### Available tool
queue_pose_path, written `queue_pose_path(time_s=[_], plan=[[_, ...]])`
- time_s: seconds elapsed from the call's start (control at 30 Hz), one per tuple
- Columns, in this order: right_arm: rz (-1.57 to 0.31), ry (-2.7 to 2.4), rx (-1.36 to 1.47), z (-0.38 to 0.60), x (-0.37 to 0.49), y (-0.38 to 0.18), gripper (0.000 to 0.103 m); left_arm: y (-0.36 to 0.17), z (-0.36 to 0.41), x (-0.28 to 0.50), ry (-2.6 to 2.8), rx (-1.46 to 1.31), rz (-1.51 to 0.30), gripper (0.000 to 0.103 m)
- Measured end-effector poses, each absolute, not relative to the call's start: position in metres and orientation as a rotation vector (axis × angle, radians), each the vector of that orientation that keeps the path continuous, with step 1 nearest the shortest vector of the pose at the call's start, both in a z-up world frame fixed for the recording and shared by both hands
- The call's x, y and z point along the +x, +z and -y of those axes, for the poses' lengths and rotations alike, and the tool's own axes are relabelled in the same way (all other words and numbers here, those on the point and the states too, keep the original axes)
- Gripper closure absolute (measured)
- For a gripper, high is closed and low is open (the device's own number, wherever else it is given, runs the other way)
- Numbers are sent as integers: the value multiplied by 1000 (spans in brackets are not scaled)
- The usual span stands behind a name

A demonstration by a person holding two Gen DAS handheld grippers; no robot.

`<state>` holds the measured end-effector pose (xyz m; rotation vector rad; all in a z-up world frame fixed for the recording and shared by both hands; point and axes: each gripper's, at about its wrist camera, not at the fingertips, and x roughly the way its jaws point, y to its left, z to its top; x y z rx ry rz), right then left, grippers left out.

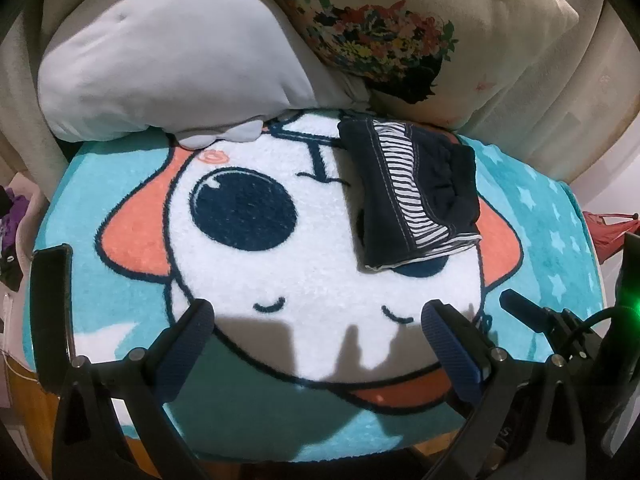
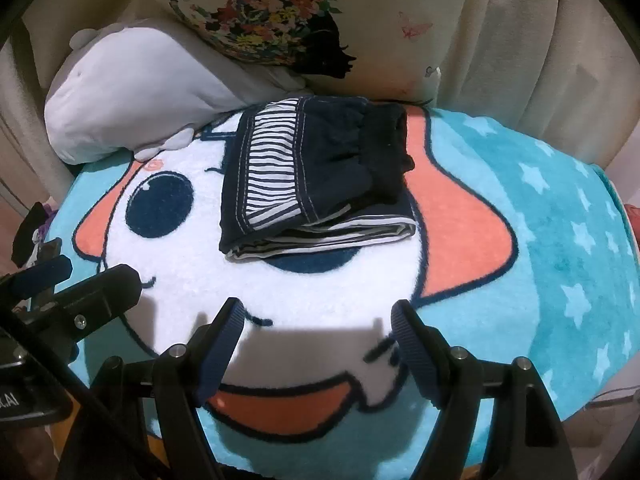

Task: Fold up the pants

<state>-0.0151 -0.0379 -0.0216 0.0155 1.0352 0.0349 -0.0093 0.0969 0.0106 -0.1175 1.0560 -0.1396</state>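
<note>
The pants are dark navy with a white-striped panel. They lie folded into a compact bundle on the cartoon-face blanket, at its far right part; they also show in the right wrist view. My left gripper is open and empty, held over the near part of the blanket, well short of the pants. My right gripper is open and empty too, hovering near the front, with the pants a short way ahead. The left gripper's fingers show at the left of the right wrist view.
A grey-white plush pillow lies at the back left, touching the blanket's far edge. A floral cushion leans behind the pants. Beige sofa backing surrounds the rear. The blanket drops off at its teal edges.
</note>
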Motion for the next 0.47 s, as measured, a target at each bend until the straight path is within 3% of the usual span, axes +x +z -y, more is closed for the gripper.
queue_pose_path(time_s=[0.47], plan=[[-1036,29,17,38,-12,-24,22,4,-99,-7,-146,-128,-1060,0]])
